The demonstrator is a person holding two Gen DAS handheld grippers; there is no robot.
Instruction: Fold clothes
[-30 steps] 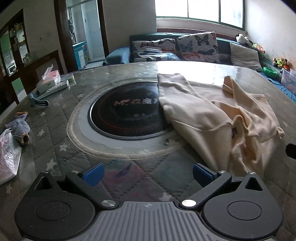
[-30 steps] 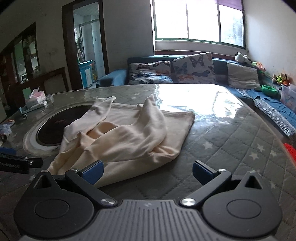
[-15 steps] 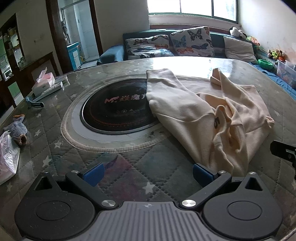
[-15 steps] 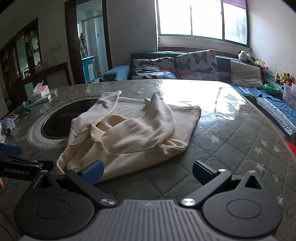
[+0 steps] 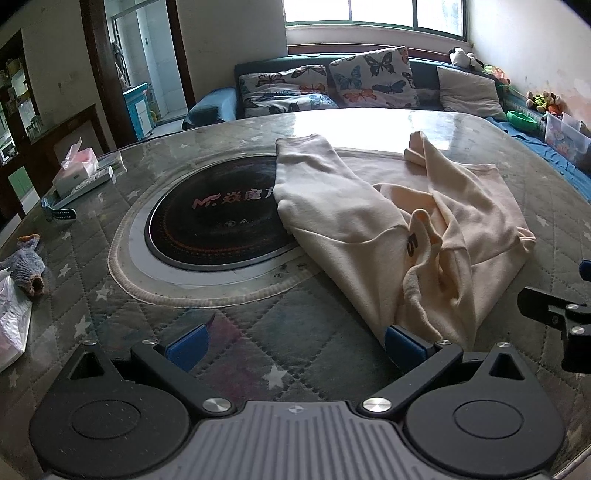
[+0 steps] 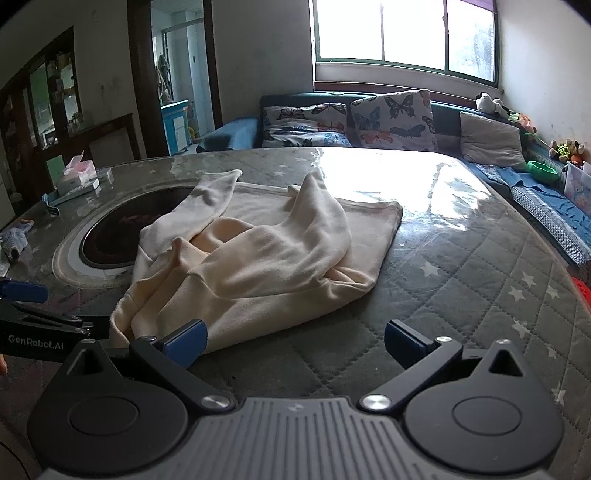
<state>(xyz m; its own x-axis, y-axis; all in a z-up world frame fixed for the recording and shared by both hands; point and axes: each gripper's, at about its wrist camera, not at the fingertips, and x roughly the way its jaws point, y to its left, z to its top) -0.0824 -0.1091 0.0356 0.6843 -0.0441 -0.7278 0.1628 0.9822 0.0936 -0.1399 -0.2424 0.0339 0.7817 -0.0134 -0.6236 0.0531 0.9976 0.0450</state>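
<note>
The cream sweatshirt (image 5: 388, 229) lies crumpled and unfolded on the quilted table cover (image 5: 258, 332), ahead of both grippers. One sleeve (image 5: 306, 162) extends away from the left gripper and overlaps the right edge of the black round hotplate (image 5: 214, 221) set into the table. The other sleeve (image 6: 317, 206) is draped across the body of the garment, its cuff pointing away from the right gripper. A collar label with dark print (image 5: 413, 243) is exposed in the folds near the garment's near edge.

The left gripper (image 5: 295, 345) is released: its two blue fingertips stand wide apart and hold nothing. The sweatshirt's near edge lies just ahead of its right fingertip (image 5: 402, 345); whether cloth and pad touch cannot be determined. The left fingertip sits over bare quilting.

The right gripper (image 6: 295, 338) is also released, fingers wide apart, grasping nothing. Its left fingertip (image 6: 184, 338) sits at the garment's near hem; its right fingertip (image 6: 404, 339) is over bare quilting, clear of the cloth.

Each gripper appears at the edge of the other's view, the two flanking the garment's near end.

Far left of the left gripper: a tissue box (image 5: 75, 168), a grey knitted item (image 5: 27, 266) and a white plastic bag (image 5: 11, 321). Beyond the table stands a sofa with butterfly-print cushions (image 5: 373, 75), under a window (image 6: 402, 33).
</note>
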